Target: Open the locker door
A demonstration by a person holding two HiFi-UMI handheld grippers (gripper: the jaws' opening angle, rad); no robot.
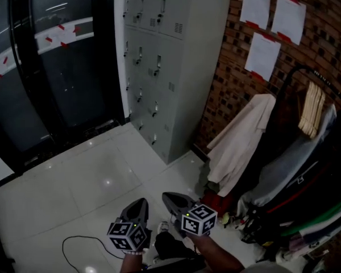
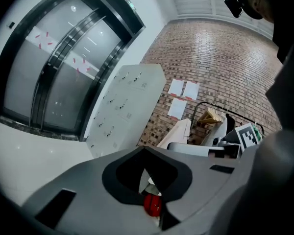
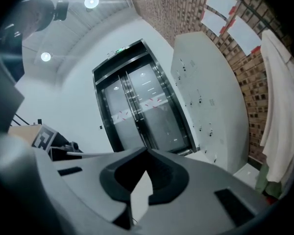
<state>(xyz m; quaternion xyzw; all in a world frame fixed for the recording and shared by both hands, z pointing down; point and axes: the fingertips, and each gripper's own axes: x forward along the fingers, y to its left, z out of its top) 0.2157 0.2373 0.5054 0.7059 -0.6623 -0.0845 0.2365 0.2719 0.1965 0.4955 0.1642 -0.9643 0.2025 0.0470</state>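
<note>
Staff locker area off a lift lobby, grey lockers, lift doors, brick wall with notices, hung coats

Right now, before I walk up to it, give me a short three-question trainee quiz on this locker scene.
1. True or false: every door of the locker is closed.
2. How many paper sheets hang on the brick wall? A two, B three, C five.
3. Fill in: the right gripper has its jaws ____ and holds nothing.
Key: 1 true; 2 B; 3 shut.
</note>
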